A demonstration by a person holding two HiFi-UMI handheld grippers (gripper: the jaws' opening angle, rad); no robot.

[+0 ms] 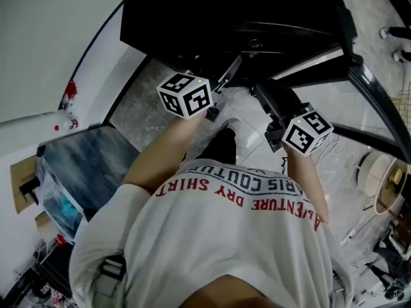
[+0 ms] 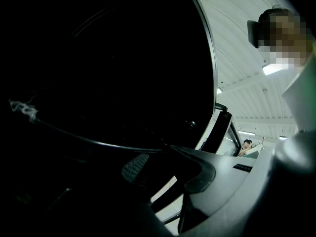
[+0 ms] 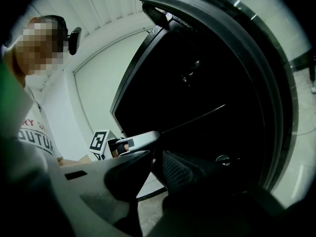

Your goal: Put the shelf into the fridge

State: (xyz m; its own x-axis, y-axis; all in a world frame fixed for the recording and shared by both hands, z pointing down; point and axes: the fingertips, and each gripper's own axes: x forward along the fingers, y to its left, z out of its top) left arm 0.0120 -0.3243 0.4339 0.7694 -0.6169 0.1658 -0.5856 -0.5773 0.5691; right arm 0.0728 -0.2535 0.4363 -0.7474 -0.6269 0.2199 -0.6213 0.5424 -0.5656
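Note:
The shelf (image 1: 277, 27) is a dark panel at the black fridge's (image 1: 212, 8) open front. It shows mostly as a thin pale edge (image 2: 98, 141) (image 3: 202, 116). My left gripper (image 1: 225, 79) reaches in from the left. Its textured pad (image 2: 136, 167) and grey finger (image 2: 217, 169) meet that edge at their tips, though the spot is very dark. My right gripper (image 1: 262, 92) comes in from the right. Its pad (image 3: 180, 172) stands close against the opposite finger (image 3: 123, 174), with the shelf's edge running in between them.
The fridge door (image 1: 369, 85) hangs open to the right, above the pale tiled floor (image 1: 359, 117). A dark-topped table (image 1: 90, 156) stands at the left. A round reel (image 1: 379, 178) and loose cables lie on the floor at the right. My own torso fills the lower middle.

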